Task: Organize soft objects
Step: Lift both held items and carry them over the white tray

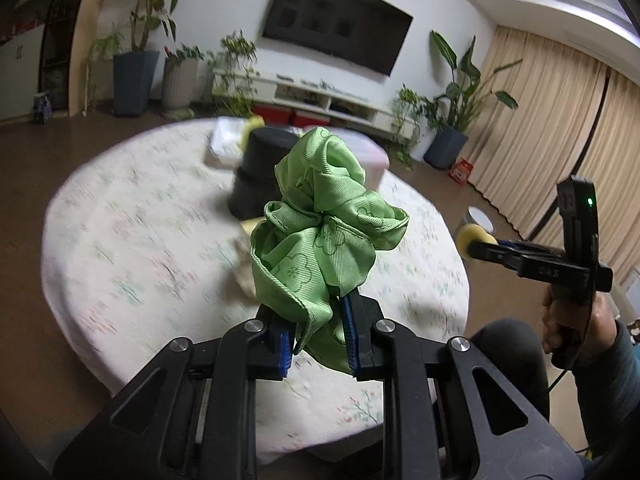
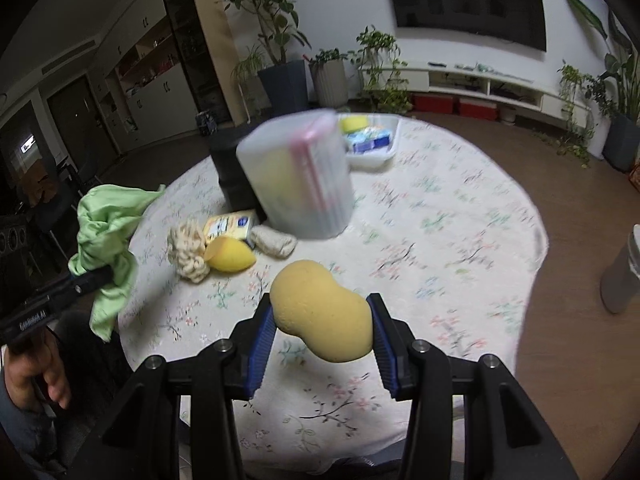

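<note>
At centre of the left wrist view, the left gripper (image 1: pixel 320 332) pinches a green cloth (image 1: pixel 320 224) bunched above the table (image 1: pixel 120 260). Low in the right wrist view, the right gripper (image 2: pixel 320 332) clamps a yellow sponge (image 2: pixel 322 312) between its blue pads (image 2: pixel 262 340). Upper centre there, a clear bin (image 2: pixel 296 176) stands beside a white tray (image 2: pixel 380 152).

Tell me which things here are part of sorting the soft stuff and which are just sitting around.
Job: green cloth in left gripper; yellow sponge in right gripper; cream scrunchie; white tray.
Lying about: television; potted plants; curtains.
</note>
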`<state>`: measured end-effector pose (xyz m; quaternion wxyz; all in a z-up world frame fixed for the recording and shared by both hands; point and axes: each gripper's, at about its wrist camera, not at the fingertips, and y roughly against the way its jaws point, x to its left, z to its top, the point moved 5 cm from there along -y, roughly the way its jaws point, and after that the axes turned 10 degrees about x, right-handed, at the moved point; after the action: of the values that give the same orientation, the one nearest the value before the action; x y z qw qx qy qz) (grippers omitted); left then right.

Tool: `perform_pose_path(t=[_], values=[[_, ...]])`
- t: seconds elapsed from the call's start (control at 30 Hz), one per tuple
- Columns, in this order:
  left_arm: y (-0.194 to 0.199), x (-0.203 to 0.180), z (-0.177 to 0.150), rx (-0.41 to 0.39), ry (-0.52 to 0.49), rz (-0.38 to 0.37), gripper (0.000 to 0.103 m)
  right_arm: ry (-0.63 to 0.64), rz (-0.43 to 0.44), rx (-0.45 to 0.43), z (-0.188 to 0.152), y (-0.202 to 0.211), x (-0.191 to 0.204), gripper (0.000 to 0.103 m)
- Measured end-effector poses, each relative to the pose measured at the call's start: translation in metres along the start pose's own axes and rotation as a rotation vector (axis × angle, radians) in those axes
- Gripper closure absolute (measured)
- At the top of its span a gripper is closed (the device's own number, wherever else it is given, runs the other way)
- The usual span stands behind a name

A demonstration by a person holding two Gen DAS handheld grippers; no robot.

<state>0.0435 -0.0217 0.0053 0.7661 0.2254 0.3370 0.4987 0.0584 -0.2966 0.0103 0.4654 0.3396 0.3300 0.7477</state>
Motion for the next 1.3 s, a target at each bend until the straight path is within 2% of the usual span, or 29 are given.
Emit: perform_pose_path(t=[0.27,0.43,0.53,0.73,0.93,1.17,1.3], values=[[0.035,0.015,0.058,-0.083,-0.055,0.058,0.085,0.038,-0.052,-0.076,0.04,0.039,-0.014,0.055],[0.04,0.028,0.105,-0.12,-0.086,0.079,0.085,0.074,-0.081,-0.128,0.085,0.055,-0.024,0.055],[0.031,0.038,0.137,-0.108,-0.104,0.092,0.085,0.098,-0.1,-0.133,0.119,0.056,-0.033,0.055],[-0.003,0.065,0.198,-0.07,-0.121,0.124,0.085,0.14,-0.122,-0.122,0.19,0.045,-0.049,0.055],[-0.045,0.075,0.232,-0.022,-0.157,0.152,0.085,0.182,-0.16,-0.089,0.25,0.011,-0.06,0.055],[-0.113,0.082,0.262,0.085,-0.21,0.161,0.085,0.233,-0.161,-0.019,0.294,-0.048,-0.06,0.054],[-0.148,0.091,0.271,0.138,-0.216,0.153,0.085,0.287,-0.13,0.039,0.314,-0.088,-0.054,0.054]])
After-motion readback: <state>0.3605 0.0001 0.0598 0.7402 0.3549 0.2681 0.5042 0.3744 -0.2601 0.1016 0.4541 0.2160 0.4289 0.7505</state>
